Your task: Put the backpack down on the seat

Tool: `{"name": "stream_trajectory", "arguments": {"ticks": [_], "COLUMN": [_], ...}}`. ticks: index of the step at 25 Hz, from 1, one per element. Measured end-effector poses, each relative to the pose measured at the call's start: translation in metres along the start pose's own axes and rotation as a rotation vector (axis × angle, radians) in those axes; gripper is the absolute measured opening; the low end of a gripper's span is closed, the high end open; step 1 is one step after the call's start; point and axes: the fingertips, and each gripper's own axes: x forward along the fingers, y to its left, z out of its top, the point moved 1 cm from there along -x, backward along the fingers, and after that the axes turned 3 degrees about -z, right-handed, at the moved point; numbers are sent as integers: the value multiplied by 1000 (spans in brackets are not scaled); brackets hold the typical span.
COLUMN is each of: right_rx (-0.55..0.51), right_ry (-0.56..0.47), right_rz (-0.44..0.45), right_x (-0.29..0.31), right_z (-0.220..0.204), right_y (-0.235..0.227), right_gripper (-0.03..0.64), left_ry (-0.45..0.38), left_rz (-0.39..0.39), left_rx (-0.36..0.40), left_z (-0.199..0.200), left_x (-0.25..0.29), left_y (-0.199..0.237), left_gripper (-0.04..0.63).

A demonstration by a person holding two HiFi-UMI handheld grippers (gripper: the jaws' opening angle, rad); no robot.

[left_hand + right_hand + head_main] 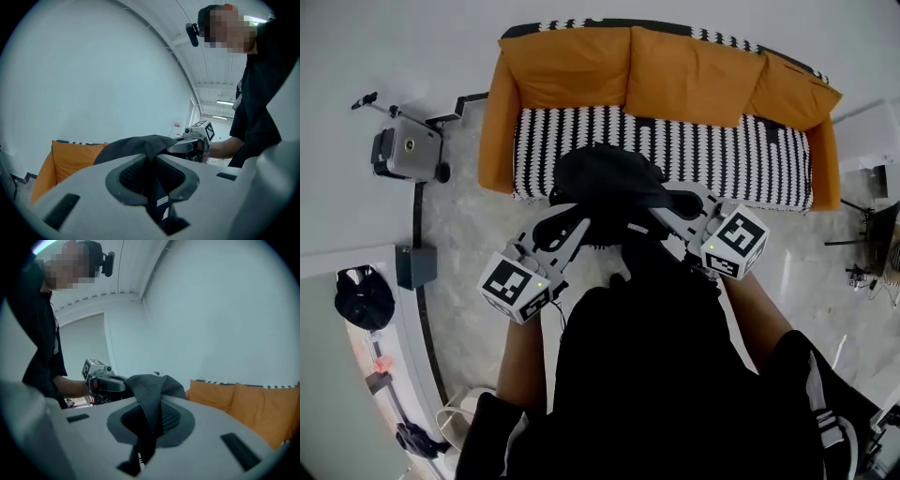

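In the head view a black backpack (607,180) hangs in the air in front of the sofa's black-and-white patterned seat (722,150). My left gripper (577,223) holds it from the left and my right gripper (673,214) from the right. In the left gripper view the jaws (153,174) are shut on a black strap of the backpack (140,143). In the right gripper view the jaws (149,420) pinch a dark fold of the backpack (152,385). The bag's lower part is hidden behind the person's body.
The orange sofa (572,66) stands against a white wall, with back cushions (243,401) behind the seat. A grey device on a stand (406,152) and a dark box (415,265) are on the floor at left. A black stand (862,239) is at right.
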Motion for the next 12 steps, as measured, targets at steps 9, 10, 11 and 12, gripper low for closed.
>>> {"name": "stream_trajectory", "arguments": {"ticks": [9, 10, 11, 12], "right_rx": [10, 15, 20, 25], "right_ry": [1, 1, 0, -2], "right_rz": [30, 33, 35, 38], "right_x": [24, 27, 30, 33], "right_z": [28, 30, 31, 33], "right_y": [-74, -81, -89, -95], "right_gripper": [32, 32, 32, 32], "left_ry": [15, 19, 25, 30], "left_rz": [36, 40, 44, 47], "left_rx": [-11, -11, -12, -14], "left_z": [31, 33, 35, 37], "left_x": [52, 57, 63, 67], "left_y": [55, 60, 66, 71], "left_gripper": [63, 63, 63, 63]}}
